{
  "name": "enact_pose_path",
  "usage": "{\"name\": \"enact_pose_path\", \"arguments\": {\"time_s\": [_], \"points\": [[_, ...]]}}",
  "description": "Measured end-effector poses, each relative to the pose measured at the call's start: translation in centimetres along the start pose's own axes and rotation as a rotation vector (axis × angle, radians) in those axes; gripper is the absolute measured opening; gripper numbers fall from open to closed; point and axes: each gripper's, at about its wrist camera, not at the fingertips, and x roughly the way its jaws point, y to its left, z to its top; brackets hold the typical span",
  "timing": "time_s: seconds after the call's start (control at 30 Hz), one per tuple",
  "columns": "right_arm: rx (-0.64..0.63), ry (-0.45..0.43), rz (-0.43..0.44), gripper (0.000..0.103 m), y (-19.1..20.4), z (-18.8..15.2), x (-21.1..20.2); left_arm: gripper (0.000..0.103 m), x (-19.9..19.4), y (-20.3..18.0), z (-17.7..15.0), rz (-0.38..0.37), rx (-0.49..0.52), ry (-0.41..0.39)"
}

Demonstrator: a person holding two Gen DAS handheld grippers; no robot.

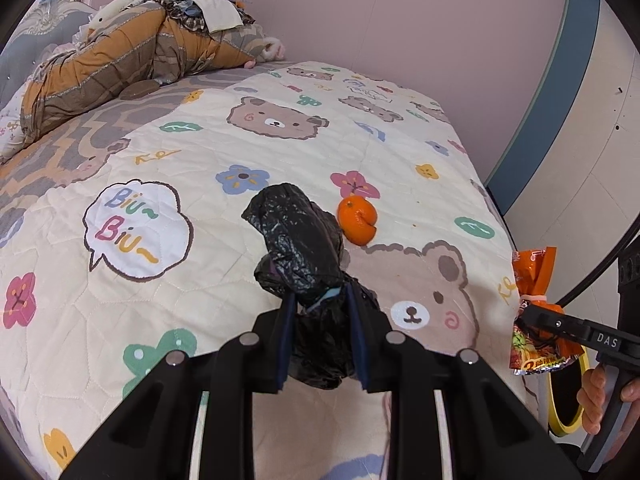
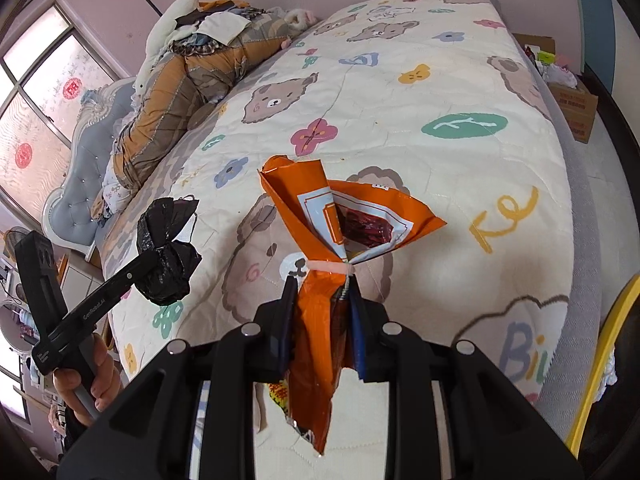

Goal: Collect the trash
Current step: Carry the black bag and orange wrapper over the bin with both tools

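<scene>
Both grippers loaded above the bed; one item uncollected.

The left gripper [image 1: 320, 300] is clenched on a crumpled black bag [image 1: 298, 236]; the right gripper [image 2: 320, 288] is clenched on an orange snack packet [image 2: 340, 224]. A mandarin [image 1: 357, 219] lies on the bed [image 1: 200, 152] just beyond the left gripper. Risk: thin film could slip from either grasp, since both items hang loosely.

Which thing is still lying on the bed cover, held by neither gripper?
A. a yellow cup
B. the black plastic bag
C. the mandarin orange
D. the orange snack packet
C: the mandarin orange rests on the bed cover with nothing gripping it, while the left gripper is shut on the black plastic bag and the right gripper is shut on the orange snack packet.
</scene>
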Motion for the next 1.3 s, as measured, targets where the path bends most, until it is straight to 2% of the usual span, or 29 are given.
{"name": "enact_pose_path", "arguments": {"time_s": [0.4,0.7,1.03,1.3], "points": [[0.018,-0.063,-0.020,0.023,-1.6,-2.5,-5.5,0.023,-3.1,-4.0,-1.8,-0.049,0.061,-0.016],[0.048,-0.111,-0.018,0.023,-3.6,-3.4,-9.5,0.024,-3.1,-8.9,-2.8,-0.134,0.110,0.005],[0.102,-0.174,-0.046,0.023,-8.1,-4.5,-14.3,0.024,-2.7,-15.5,-3.5,-0.225,0.196,0.029],[0.148,-0.216,-0.104,0.023,-12.3,-5.6,-17.9,0.024,-1.7,-21.0,-4.6,-0.310,0.248,0.076]]}}
